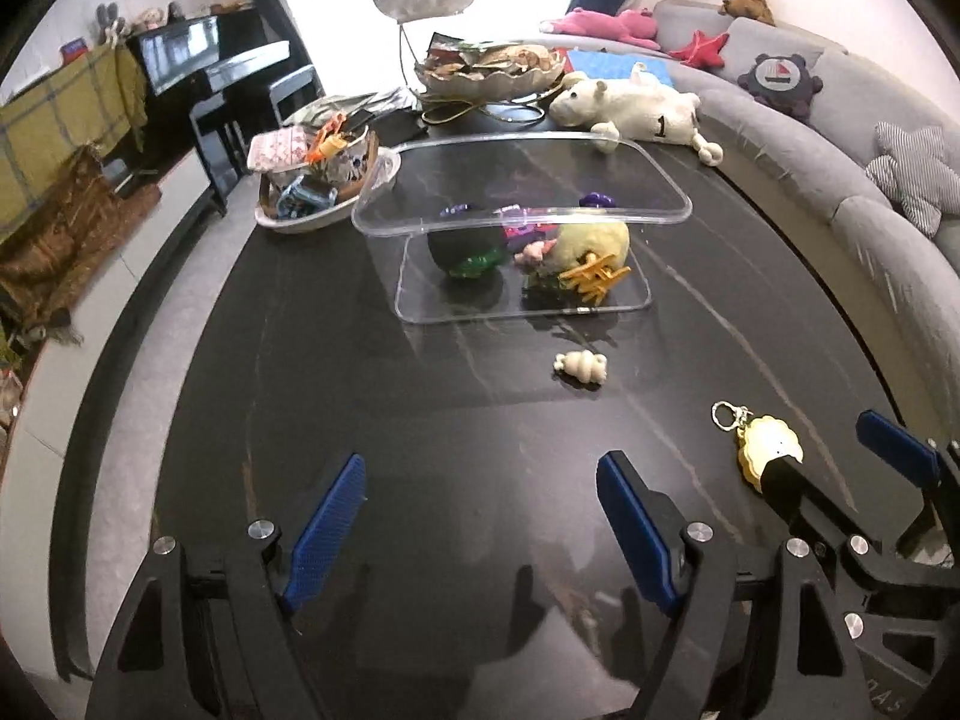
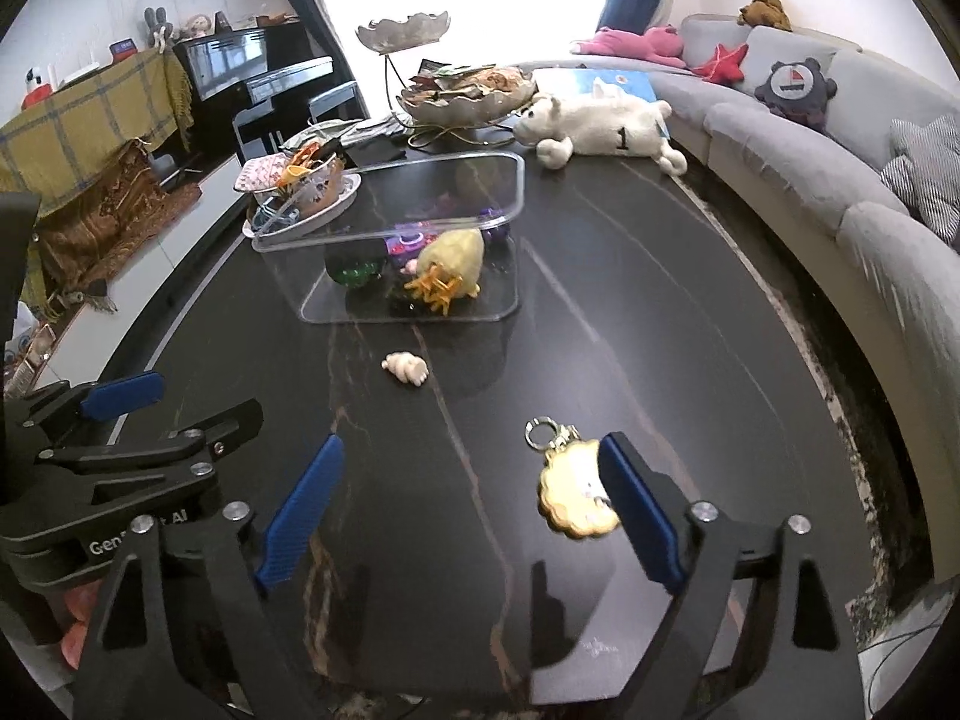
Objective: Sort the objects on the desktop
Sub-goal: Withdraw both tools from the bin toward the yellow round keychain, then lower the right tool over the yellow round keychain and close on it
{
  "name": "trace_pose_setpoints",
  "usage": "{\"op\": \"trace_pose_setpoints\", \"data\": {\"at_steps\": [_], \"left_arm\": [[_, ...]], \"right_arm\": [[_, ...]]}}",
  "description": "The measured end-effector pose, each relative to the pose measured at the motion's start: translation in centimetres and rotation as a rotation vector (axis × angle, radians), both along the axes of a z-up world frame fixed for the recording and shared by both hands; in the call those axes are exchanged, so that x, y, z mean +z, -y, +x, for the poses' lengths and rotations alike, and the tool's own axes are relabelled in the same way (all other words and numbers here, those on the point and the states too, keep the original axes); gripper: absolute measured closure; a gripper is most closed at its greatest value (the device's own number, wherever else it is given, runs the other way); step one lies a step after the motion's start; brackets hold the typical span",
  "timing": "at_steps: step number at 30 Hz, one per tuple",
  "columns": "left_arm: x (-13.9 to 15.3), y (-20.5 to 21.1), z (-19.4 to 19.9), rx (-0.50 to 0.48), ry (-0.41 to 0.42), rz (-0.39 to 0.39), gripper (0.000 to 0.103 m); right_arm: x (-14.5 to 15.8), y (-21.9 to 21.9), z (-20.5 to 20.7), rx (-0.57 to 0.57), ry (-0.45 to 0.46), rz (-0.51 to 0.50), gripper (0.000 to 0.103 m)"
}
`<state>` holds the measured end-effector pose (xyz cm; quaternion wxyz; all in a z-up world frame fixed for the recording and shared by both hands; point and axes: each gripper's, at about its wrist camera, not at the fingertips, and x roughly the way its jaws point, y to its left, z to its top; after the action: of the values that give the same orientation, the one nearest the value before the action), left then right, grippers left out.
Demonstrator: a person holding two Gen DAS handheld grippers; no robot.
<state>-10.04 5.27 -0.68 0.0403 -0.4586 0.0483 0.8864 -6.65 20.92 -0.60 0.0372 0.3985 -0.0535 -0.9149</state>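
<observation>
A clear plastic box (image 1: pixel 522 306) (image 2: pixel 408 309) stands mid-table on the dark marble table (image 1: pixel 420 408) and holds a yellow plush, a dark ball, an orange clip and purple bits. A small cream shell-shaped toy (image 1: pixel 581 367) (image 2: pixel 407 368) lies just in front of it. Nearer lies a yellow cookie-shaped keychain (image 1: pixel 762 450) (image 2: pixel 575 495) with a metal ring. My left gripper (image 1: pixel 480 516) is open over bare table, left of the keychain. My right gripper (image 2: pixel 468 498) is open, its right finger (image 2: pixel 636 510) beside the keychain and overlapping its edge.
A white bowl of clutter (image 1: pixel 312 180) (image 2: pixel 300 192) sits left of the box. A white plush sheep (image 1: pixel 636 108) (image 2: pixel 600 126) and a tiered silver dish (image 1: pixel 486 72) stand at the far end. A grey sofa (image 1: pixel 840 138) curves along the right; a piano (image 1: pixel 210 66) stands at the left.
</observation>
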Motion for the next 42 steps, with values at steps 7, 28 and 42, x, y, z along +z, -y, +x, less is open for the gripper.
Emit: {"op": "trace_pose_setpoints", "data": {"at_steps": [7,28,42], "left_arm": [[-1.3,-1.3,0.7,-0.034,0.018,0.047,0.047],[-5.0,-4.7,-0.3,-0.066,0.061,0.006,0.049],[-6.7,-5.7,-1.7,-0.064,0.079,-0.037,0.049]], "right_arm": [[-0.5,-0.9,1.2,-0.006,0.011,-0.009,0.031],[-4.7,-4.2,-0.4,-0.025,0.103,-0.036,0.032],[-6.5,-3.7,-1.8,0.004,0.132,0.041,0.047]]}}
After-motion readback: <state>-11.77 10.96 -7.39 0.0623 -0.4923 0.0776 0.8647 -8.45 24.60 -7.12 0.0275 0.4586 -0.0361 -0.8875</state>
